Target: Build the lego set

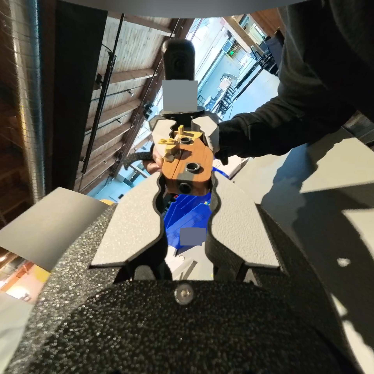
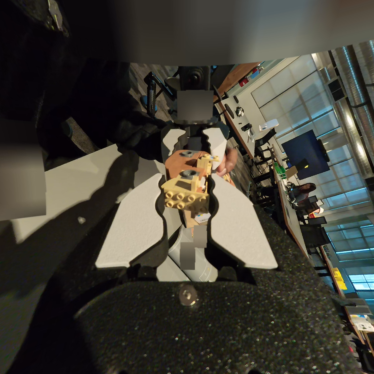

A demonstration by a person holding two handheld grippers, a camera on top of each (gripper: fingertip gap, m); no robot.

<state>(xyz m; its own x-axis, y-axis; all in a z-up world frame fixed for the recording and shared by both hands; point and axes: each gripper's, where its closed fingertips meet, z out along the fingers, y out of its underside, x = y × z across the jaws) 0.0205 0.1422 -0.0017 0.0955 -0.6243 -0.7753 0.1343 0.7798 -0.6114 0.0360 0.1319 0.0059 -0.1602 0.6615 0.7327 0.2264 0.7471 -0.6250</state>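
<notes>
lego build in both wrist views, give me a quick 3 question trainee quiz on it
1. True or false: both grippers grip the same lego build at once.
2. Which colour is the studded block between the right gripper fingers? A tan, B green, C red
3. Fill in: behind the left gripper, low in its view, sits a ____ bin.

Key: 1 true; 2 A; 3 blue
</notes>
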